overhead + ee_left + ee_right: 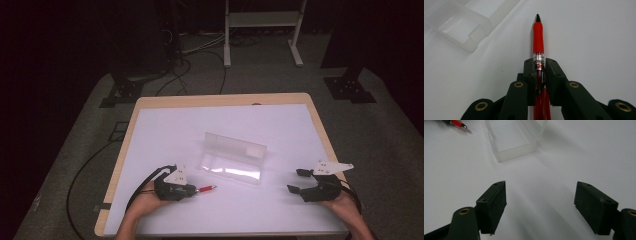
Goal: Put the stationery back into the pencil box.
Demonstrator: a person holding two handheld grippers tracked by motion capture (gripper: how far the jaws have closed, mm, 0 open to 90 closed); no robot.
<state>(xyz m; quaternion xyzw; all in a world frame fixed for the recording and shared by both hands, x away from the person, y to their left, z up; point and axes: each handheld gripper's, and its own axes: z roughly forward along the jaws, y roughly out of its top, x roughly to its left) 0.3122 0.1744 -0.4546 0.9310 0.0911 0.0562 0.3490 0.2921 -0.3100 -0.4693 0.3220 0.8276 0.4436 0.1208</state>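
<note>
- Red pen [538, 37], held in the left gripper [539, 65], is the object of the work; it looks bound for the clear plastic case [233, 159] lying open at the middle of the white table [165, 130].
- Left gripper's jaws are pressed together on the pen's clear barrel, just behind the red grip section.
- Pen's dark tip points forward, away from the hand; the rest of the barrel runs back between the jaws.
- In the high view the pen [206, 188] sticks out to the right of the left gripper [190, 189], low over the table, with its tip near the front left corner of the case but not touching it.
- Progress, as a judgement: the pick-up is done; carrying the pen over the tray and letting go of it are still to come.
- Case stands with its lid raised at the back and its shallow tray toward the person; the tray appears empty.
- Right gripper [540, 205] has its jaws spread wide and holds nothing.
- It hovers [299, 181] near the table's front right edge, well apart from the case and the pen.
</note>
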